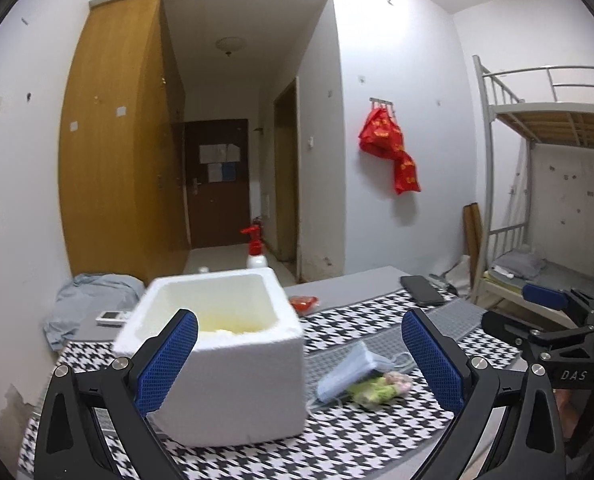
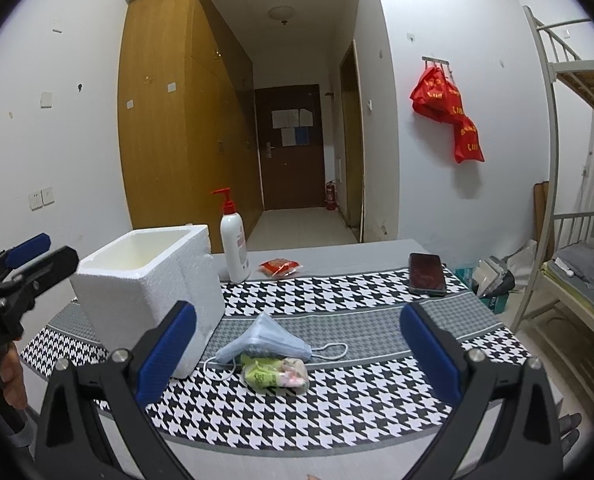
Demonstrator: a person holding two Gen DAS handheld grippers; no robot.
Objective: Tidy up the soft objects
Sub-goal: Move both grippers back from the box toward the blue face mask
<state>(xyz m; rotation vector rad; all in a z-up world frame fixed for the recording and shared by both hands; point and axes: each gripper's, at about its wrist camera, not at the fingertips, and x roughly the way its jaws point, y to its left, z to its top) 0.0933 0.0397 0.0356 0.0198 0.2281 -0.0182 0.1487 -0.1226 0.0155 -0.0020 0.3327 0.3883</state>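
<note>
On my left wrist camera, the left gripper (image 1: 299,364) stands wide open, its blue pads (image 1: 168,360) spread far apart with nothing between them that they clamp. The white foam box (image 1: 217,344) sits right in front of the left-hand pad, so close that I cannot tell whether the pad touches its wall; the box is open at the top and looks pale yellow inside. Just right of the box, on the houndstooth cloth (image 1: 377,432), lies a light blue face mask (image 1: 347,372) draped partly over a small green and pink packet (image 1: 379,388). Both lie inside the span of my fingers but are not touched. At the right edge I see the right gripper (image 1: 549,312), its fingers apart.

On my right wrist camera, the right gripper (image 2: 297,352) is also spread wide and holds nothing. The face mask (image 2: 263,340) and the packet (image 2: 277,374) lie on the cloth (image 2: 337,412) between its pads (image 2: 431,356), clear of both. The foam box (image 2: 145,280) stands to the left, behind the left-hand pad. A white pump bottle (image 2: 233,246) stands just behind the box, a red sachet (image 2: 281,267) lies beside it, and a dark phone (image 2: 427,274) lies far right. The left gripper (image 2: 25,256) shows at the left edge, held in a hand (image 2: 11,376).
</note>
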